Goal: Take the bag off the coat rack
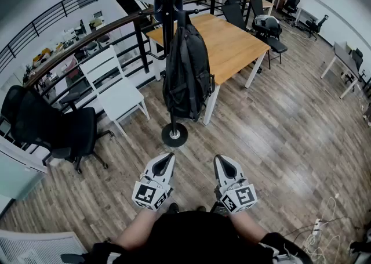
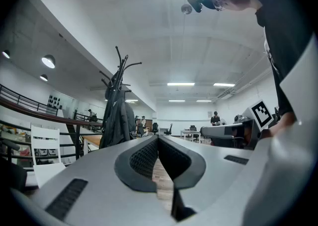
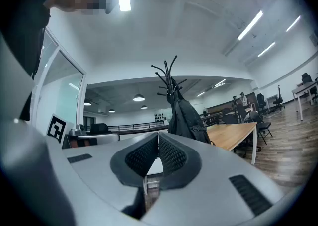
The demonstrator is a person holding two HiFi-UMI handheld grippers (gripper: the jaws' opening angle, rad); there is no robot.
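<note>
A black backpack (image 1: 186,71) hangs by its top loop from a black coat rack (image 1: 168,2) whose round base (image 1: 174,134) rests on the wooden floor. The same backpack (image 2: 118,120) shows left of centre in the left gripper view, and the backpack (image 3: 188,118) stands just right of centre in the right gripper view. My left gripper (image 1: 168,156) and right gripper (image 1: 220,158) are held side by side, level, short of the rack's base. Both are shut with nothing between the jaws.
A wooden table (image 1: 226,42) stands right behind the rack. A white chair (image 1: 113,86) and a black office chair (image 1: 55,126) are to the left by a railing (image 1: 75,39). More office chairs (image 1: 264,25) sit beyond the table. Cables (image 1: 324,234) lie on the floor at right.
</note>
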